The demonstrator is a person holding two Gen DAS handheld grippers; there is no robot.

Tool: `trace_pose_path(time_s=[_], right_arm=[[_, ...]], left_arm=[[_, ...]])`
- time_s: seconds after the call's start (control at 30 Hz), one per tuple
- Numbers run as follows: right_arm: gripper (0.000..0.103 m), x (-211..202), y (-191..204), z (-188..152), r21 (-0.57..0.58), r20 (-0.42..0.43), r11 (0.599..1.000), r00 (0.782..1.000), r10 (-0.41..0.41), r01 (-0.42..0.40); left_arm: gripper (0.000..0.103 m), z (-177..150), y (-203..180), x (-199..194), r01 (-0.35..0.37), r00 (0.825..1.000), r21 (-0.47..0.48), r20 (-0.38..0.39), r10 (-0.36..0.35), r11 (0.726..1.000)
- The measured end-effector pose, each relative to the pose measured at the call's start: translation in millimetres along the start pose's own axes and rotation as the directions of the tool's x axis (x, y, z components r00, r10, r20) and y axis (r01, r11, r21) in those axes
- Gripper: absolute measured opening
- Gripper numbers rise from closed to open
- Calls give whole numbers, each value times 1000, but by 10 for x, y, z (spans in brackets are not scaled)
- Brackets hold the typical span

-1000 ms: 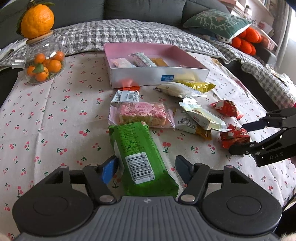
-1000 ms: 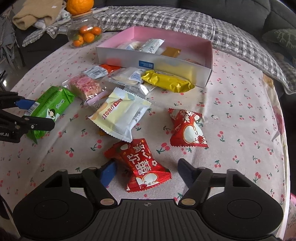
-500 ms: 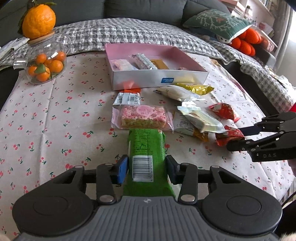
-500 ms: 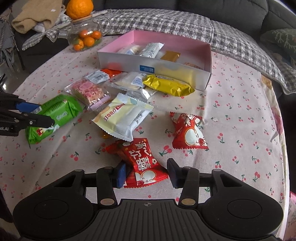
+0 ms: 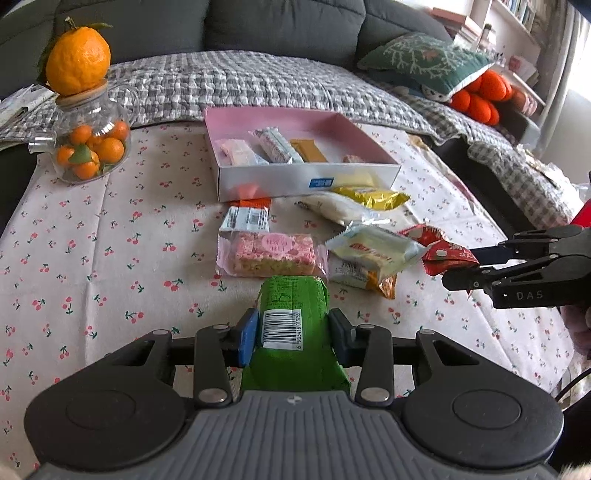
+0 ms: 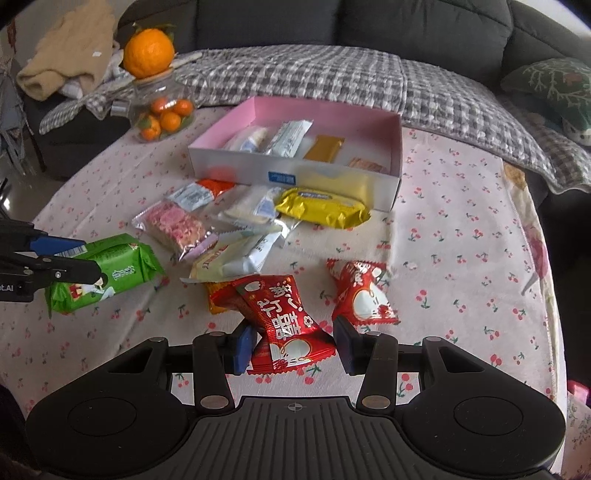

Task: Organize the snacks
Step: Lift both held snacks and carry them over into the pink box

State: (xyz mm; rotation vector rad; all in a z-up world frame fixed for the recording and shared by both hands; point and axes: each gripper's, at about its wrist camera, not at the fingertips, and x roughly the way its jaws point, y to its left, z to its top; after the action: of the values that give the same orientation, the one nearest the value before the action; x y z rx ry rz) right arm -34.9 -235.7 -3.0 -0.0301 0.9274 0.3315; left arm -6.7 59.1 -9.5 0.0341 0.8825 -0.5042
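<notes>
Green snack pack (image 5: 293,325) sits clamped in left gripper (image 5: 293,334), low over the cloth; right gripper (image 6: 291,341) pinches red candy pack (image 6: 286,325) w/ only a corner hold. Slick foil could slip en route to pink box (image 6: 395,155), or snag the cream packet (image 6: 236,258) beside it.

A dark grey sofa (image 5: 288,26) runs along the back of the room, with a grey checked quilt (image 5: 236,85) spread over its seat. On the sofa's right end lies a green cushion with a pale branch pattern (image 5: 428,62), beside it some orange plush pieces (image 5: 480,99); behind that end stands a shelf (image 5: 517,22) in bright daylight. At the sofa's left end a tan garment (image 6: 70,51) is heaped.
</notes>
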Motion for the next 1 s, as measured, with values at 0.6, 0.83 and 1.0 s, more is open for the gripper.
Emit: trace_pose_path(time_s=[0.6, 0.83, 1.0], right_arm=[[44, -264, -155, 267, 120, 107, 992, 994, 17, -30], [44, -232, -264, 384, 198, 120, 980, 993, 8, -32], [44, -149, -332, 529, 255, 125, 967, 992, -2, -30]], left_arm=[[37, 198, 51, -107, 4, 998, -61, 68, 0, 998], [37, 335, 30, -111, 6, 995, -78, 103, 2, 997], [37, 489, 27, -45, -1, 992, -109, 122, 15, 994]])
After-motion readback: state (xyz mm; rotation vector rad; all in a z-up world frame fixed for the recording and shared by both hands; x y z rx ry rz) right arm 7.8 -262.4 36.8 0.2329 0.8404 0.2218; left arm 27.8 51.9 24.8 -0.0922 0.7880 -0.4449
